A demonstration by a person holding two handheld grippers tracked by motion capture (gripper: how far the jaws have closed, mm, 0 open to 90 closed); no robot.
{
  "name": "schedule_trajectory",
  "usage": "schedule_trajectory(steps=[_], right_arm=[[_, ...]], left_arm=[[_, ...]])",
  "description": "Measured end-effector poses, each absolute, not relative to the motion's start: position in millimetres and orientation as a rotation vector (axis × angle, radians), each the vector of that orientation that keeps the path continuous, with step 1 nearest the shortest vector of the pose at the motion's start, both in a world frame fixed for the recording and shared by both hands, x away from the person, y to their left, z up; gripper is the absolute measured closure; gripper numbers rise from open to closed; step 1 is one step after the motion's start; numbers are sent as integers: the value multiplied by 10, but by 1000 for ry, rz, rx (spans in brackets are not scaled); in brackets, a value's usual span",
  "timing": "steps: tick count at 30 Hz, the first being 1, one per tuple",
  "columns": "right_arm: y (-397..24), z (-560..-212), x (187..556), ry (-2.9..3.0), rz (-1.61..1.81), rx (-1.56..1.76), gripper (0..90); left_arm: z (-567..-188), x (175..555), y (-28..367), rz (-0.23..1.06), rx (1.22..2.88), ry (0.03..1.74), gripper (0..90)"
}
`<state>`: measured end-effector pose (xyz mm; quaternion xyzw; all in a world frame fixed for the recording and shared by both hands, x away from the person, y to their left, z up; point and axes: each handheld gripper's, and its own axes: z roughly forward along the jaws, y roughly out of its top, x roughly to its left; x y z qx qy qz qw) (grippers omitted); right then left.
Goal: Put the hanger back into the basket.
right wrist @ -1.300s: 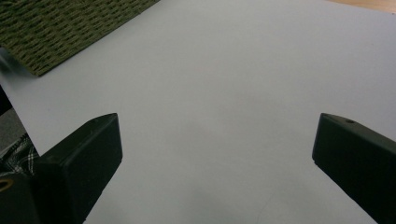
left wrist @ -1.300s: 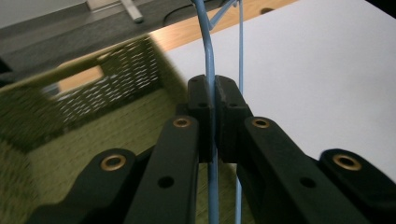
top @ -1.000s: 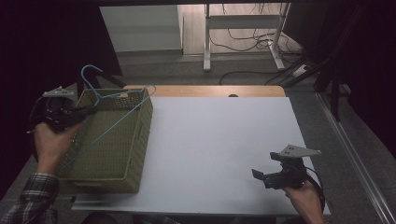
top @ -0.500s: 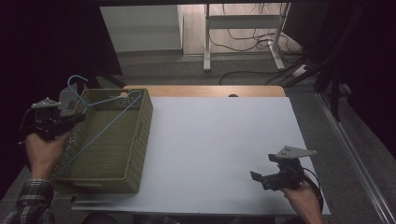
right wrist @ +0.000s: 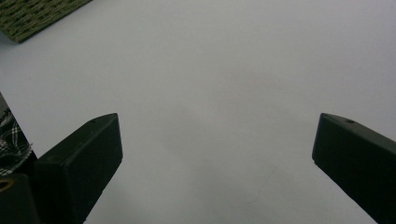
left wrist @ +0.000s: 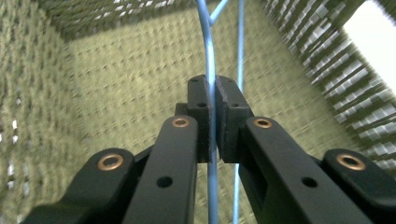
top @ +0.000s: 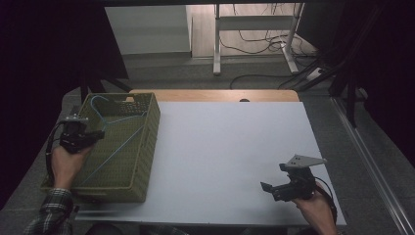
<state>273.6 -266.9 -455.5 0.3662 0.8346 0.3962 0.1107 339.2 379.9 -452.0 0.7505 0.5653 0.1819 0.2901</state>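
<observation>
A blue wire hanger [top: 120, 132] lies slanted inside the green woven basket [top: 147, 147] at the table's left side, its hook toward the far end. My left gripper [top: 95, 133] reaches in over the basket's left rim, shut on the hanger's wire. In the left gripper view the two pads pinch the blue wire [left wrist: 211, 70], which runs up between them with the basket's woven floor behind. My right gripper [top: 268, 188] hovers low over the white tabletop near the front right, jaws wide apart and nothing between its fingers [right wrist: 84, 154].
The white table [top: 230, 147] has a wooden strip along its far edge. Beyond it are a desk frame [top: 254, 39] and cables on the floor. A corner of the basket [right wrist: 37, 16] appears at the upper left of the right gripper view.
My left gripper has come down with the hanger, which now lies inside the basket instead of sticking up above its rim. The right gripper has stayed put.
</observation>
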Motion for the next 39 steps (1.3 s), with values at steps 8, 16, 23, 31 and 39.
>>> schedule_trajectory(steps=[8,16,23,31,39], right_arm=[[-2652,-4566,2736,2459,1150,1062,12],[-2679,-4541,2729,2442,1161,1072,15],[-2715,-4504,2710,2416,1178,1071,12],[-2752,-4488,2680,2405,1180,1069,12],[-2780,-4480,2644,2396,1184,1074,8]], left_arm=[[-4401,3261,3696,516,1947,1414,546],[-4222,3115,3470,407,1876,1264,278],[-4054,2896,3234,348,1833,1128,172],[-4063,2707,3006,313,1863,1055,137],[-4232,2503,2802,283,1894,1014,103]])
